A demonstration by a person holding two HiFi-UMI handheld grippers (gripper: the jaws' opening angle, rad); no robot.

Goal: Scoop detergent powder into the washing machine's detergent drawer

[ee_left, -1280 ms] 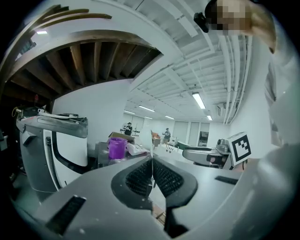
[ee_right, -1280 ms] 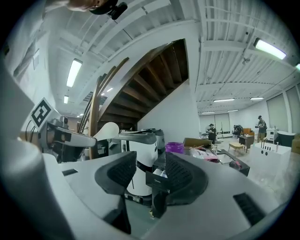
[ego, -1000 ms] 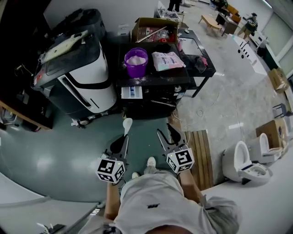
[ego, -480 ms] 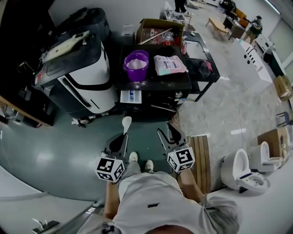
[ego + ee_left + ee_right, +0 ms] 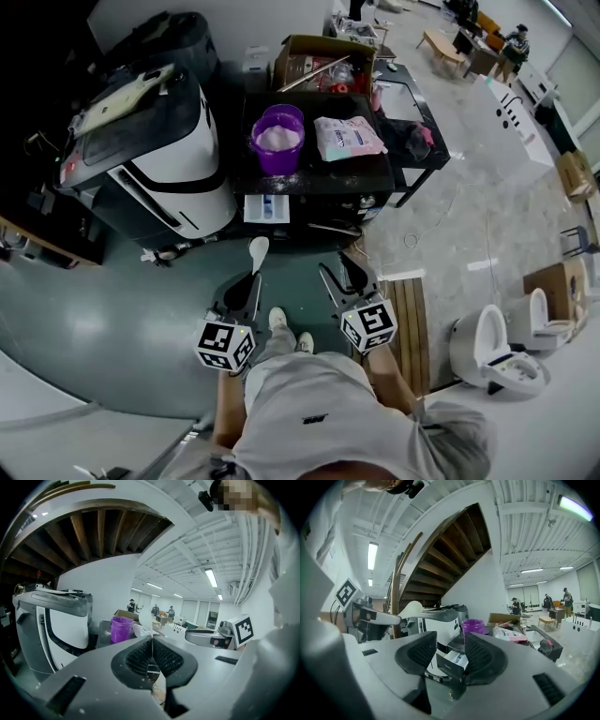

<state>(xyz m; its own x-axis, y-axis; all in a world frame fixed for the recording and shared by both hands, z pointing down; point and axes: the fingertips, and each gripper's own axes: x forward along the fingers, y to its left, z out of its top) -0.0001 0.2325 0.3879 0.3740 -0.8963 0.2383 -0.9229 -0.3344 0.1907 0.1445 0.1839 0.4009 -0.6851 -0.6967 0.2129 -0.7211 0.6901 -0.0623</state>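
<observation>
My left gripper [image 5: 251,284] is shut on the handle of a white spoon [image 5: 259,250], whose empty bowl points toward the machine. In the left gripper view the spoon [image 5: 145,620] stands edge-on above the closed pads. My right gripper [image 5: 337,268] is open and empty beside it. The white detergent drawer [image 5: 266,207] is pulled out from the black washing machine [image 5: 323,180], well ahead of both grippers. In the right gripper view the drawer [image 5: 452,660] shows between the parted jaws. A purple tub of powder [image 5: 277,141] and a detergent bag [image 5: 347,137] sit on top.
A large white-and-black appliance [image 5: 159,141] stands left of the washing machine. A cardboard box [image 5: 323,61] sits behind the tub. A black side table [image 5: 412,131] is to the right, a wooden pallet [image 5: 408,309] by my right foot. Grey-green floor lies between me and the drawer.
The person's feet have stepped forward and the head view has shifted a little. Both grippers keep the same pose, the left still holding the spoon.
</observation>
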